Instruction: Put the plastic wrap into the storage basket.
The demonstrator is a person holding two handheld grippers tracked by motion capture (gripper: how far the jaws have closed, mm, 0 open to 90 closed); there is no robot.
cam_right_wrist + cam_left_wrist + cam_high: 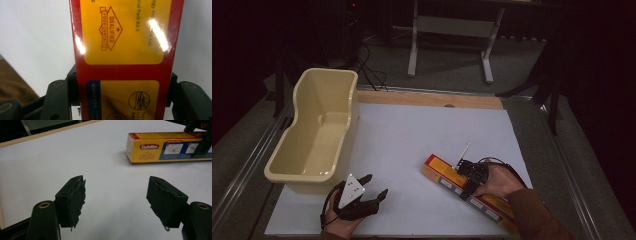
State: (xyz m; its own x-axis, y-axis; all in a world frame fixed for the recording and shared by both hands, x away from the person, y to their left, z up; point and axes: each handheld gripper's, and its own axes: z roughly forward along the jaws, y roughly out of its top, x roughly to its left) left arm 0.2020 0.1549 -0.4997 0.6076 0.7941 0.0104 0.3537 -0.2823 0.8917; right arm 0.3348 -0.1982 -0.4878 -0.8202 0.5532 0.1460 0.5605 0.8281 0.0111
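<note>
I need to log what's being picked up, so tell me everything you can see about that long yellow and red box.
The long box is a slim carton, yellow with red edges under a glossy film, printed with "Sodolike", a "Qualified Food Contact" mark and blue instruction panels. It lies flat and closed on the white table cover, set diagonally at the near right. The right tool straddles it across its width, a jaw pressed against each long side. The left tool is apart from it, open.

long red-and-yellow box [472, 192], flat on white table, lying diagonally
</note>
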